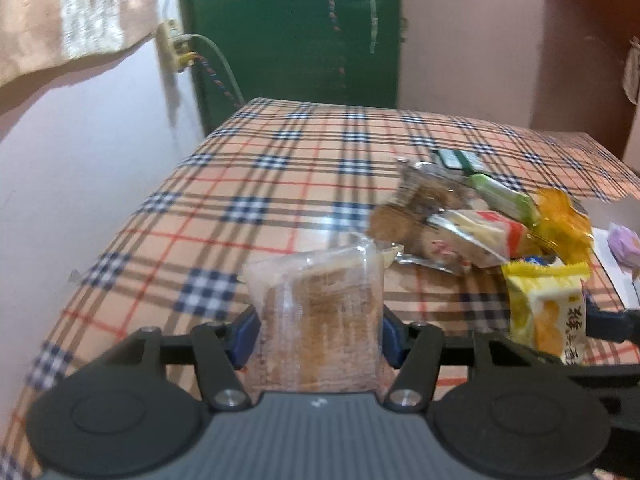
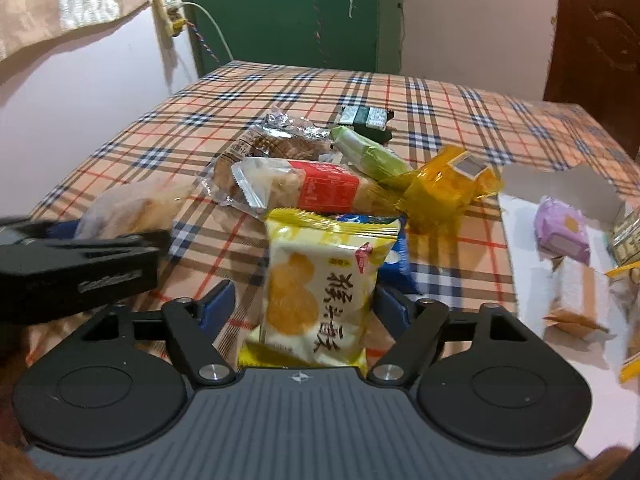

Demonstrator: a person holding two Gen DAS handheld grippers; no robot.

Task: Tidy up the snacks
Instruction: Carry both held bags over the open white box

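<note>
Now the left gripper (image 1: pixel 318 334) has its blue pads on both sides of a clear packet of brown biscuits (image 1: pixel 316 312); the packet fills the gap and the pads touch its edges, so it looks held. To the right of this packet, the right gripper (image 2: pixel 302 306) stands with a yellow snack packet (image 2: pixel 320 288) between its jaws. On that packet's right edge the pad seems to touch, on the left a small gap shows, so I cannot tell if it is really gripped. Both packets are just above the checked tablecloth (image 1: pixel 240 168). Behind the yellow packet lies the pile of other snacks: a red and white wrapper (image 2: pixel 312 188), a round brown cookie pack (image 2: pixel 272 148), a green bar (image 2: pixel 372 152) and an orange wrapper (image 2: pixel 444 188). To the right of the yellow packet is a white tray (image 2: pixel 516 216) with a purple packet (image 2: pixel 564 232) inside
</note>
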